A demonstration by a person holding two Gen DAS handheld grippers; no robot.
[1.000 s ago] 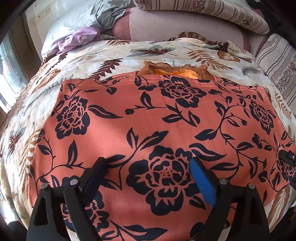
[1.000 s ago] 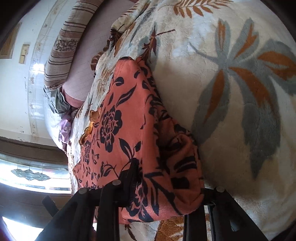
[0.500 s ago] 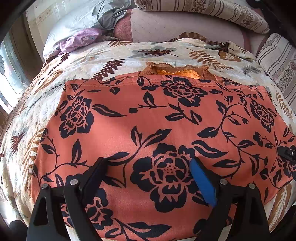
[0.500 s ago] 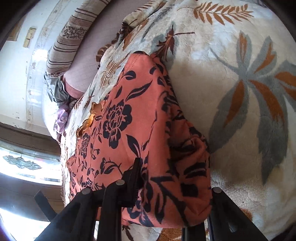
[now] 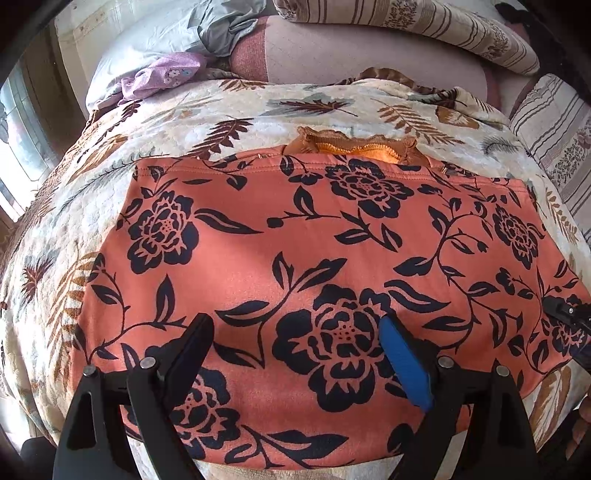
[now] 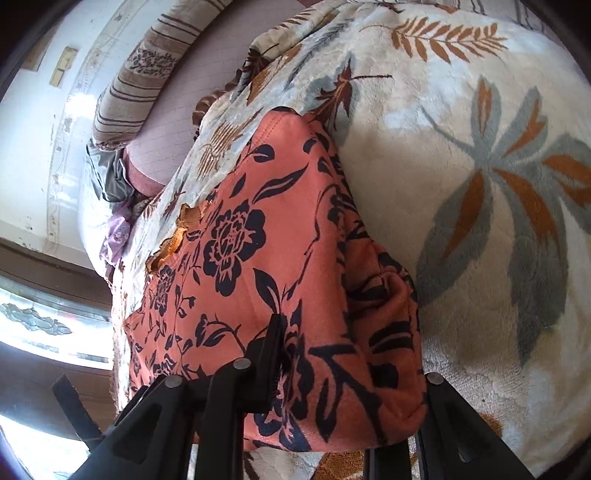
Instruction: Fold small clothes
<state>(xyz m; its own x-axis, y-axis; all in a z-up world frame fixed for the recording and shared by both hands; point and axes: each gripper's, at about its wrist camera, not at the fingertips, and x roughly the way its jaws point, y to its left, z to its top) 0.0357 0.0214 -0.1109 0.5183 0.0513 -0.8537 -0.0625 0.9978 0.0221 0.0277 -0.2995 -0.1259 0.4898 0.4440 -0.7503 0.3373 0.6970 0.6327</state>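
Note:
An orange garment [image 5: 295, 236] with black flowers lies spread flat on a leaf-print blanket [image 5: 236, 110]. A ruffled orange collar [image 5: 354, 146] peeks out at its far edge. My left gripper [image 5: 299, 350] hovers over the garment's near part, open wide, with nothing pinched between its black finger and blue pad. In the right wrist view the garment's [image 6: 251, 236] end is bunched up, and my right gripper [image 6: 347, 369] is shut on that fold. Its far finger is hidden under the cloth. The right gripper's tip [image 5: 569, 314] also shows at the garment's right end.
Striped pillows [image 5: 406, 22] and a pale pillow with a purple cloth [image 5: 162, 74] lie at the bed's head. Another striped cushion [image 5: 554, 129] sits at the right. A bright window [image 6: 37, 325] is on the left. The blanket [image 6: 480, 184] stretches on to the right of the garment.
My right gripper has rolled a little and tightened on the bunched end of the garment. The left gripper stays open in the same place.

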